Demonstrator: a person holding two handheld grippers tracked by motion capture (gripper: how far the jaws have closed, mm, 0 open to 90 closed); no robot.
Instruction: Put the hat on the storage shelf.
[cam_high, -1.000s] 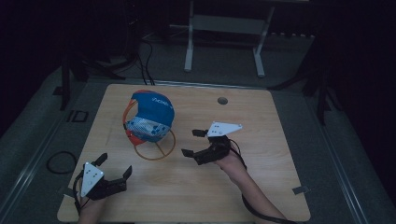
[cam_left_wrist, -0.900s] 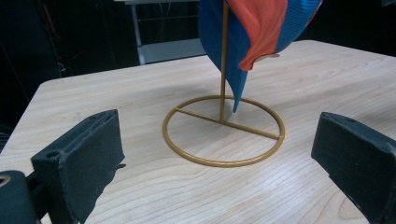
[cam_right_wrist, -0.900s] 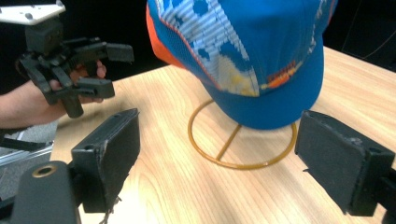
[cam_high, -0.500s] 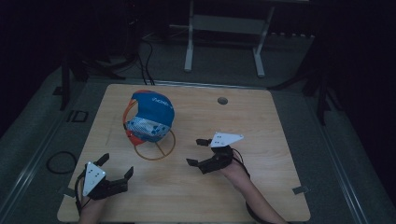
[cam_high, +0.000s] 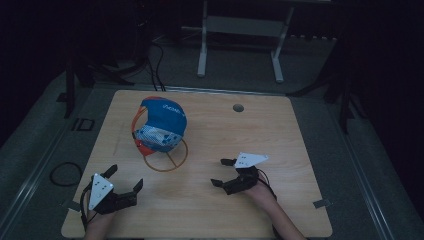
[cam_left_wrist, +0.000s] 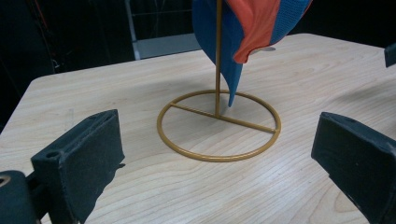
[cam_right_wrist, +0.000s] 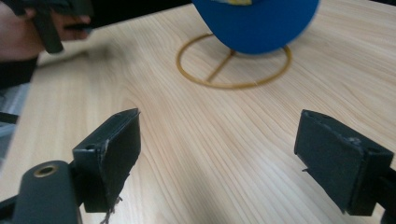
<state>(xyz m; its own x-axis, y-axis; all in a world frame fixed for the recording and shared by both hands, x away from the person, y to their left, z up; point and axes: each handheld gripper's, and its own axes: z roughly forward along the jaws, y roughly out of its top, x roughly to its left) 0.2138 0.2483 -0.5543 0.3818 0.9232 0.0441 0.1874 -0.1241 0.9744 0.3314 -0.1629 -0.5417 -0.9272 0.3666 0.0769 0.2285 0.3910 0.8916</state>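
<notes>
A blue, orange and white cap (cam_high: 160, 125) hangs on a gold wire stand whose ring base (cam_high: 167, 169) lies on the wooden table (cam_high: 280, 135). My left gripper (cam_high: 125, 178) is open at the near left corner and faces the stand. In the left gripper view the ring base (cam_left_wrist: 219, 158) lies between and beyond its wide-apart jaws, under the cap (cam_left_wrist: 261, 23). My right gripper (cam_high: 220, 172) is open and empty, near the front and right of the stand. In the right gripper view the cap (cam_right_wrist: 257, 18) and ring (cam_right_wrist: 229, 86) are ahead, and the left hand (cam_right_wrist: 18, 37) is at top left.
A round cable hole (cam_high: 238, 107) sits in the table's far side. Beyond the table stands a metal frame (cam_high: 202, 45) on a dark floor. A coiled cable (cam_high: 65, 173) lies on the floor at the left.
My right gripper has drawn back from the stand toward the near edge, staying open. The left gripper has hardly moved.
</notes>
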